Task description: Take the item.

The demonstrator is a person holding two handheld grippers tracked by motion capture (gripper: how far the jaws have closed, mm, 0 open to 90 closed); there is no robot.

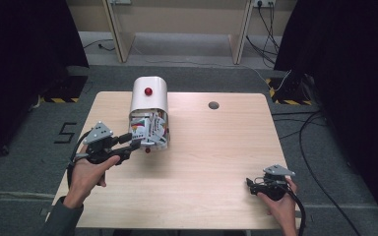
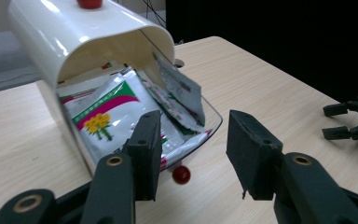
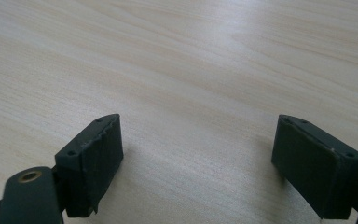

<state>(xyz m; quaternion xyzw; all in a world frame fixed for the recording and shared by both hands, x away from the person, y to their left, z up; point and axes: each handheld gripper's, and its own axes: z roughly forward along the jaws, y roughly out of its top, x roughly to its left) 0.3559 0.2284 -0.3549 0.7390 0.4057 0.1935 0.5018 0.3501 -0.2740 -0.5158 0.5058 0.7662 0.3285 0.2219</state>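
Observation:
A cream, round-topped box (image 1: 150, 96) with a red knob lies on the wooden table (image 1: 211, 157), its clear front flap (image 2: 205, 126) folded down. Several printed packets (image 2: 116, 112) spill from its mouth, also seen as packets (image 1: 147, 129) in the high view. A small red ball (image 2: 181, 174) sits under the flap's edge. My left gripper (image 1: 134, 141) is open just in front of the packets, and in the left gripper view it (image 2: 193, 149) has nothing between its jaws. My right gripper (image 1: 250, 185) rests open near the table's front right; in its own view it (image 3: 209, 163) faces bare wood.
A grey round grommet (image 1: 213, 104) sits in the table near the far edge. Cables (image 1: 305, 128) run over the floor to the right. Wooden furniture legs (image 1: 120, 34) stand beyond the table.

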